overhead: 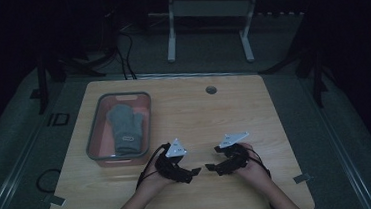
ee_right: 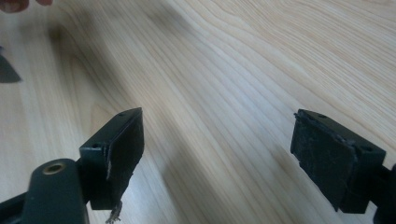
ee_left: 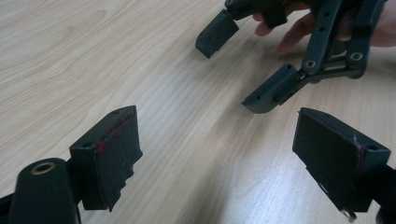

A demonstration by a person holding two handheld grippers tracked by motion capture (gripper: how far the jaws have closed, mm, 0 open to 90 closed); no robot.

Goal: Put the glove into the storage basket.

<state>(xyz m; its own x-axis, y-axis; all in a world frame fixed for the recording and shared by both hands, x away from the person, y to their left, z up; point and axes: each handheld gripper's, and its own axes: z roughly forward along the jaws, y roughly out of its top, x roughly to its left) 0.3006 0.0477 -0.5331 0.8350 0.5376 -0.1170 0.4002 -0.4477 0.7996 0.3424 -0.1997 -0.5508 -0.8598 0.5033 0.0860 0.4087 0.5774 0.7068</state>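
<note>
Wooden table (overhead: 184,109) lies bare under us; we hold the left gripper (overhead: 197,171) and right gripper (overhead: 209,167) spread wide, facing, near the grey mitten (overhead: 125,129) in its tray (overhead: 92,142).

Grippers I hold: two, my left gripper (overhead: 195,171) and my right gripper (overhead: 210,167), each with both jaws spread wide
Mittens: one grey mitten (overhead: 125,128)
Trays: one pink tray (overhead: 94,136) with a grey rim
Tables: one wooden table (overhead: 234,110)
Holes in the tabletop: one cable hole (overhead: 211,90)
</note>
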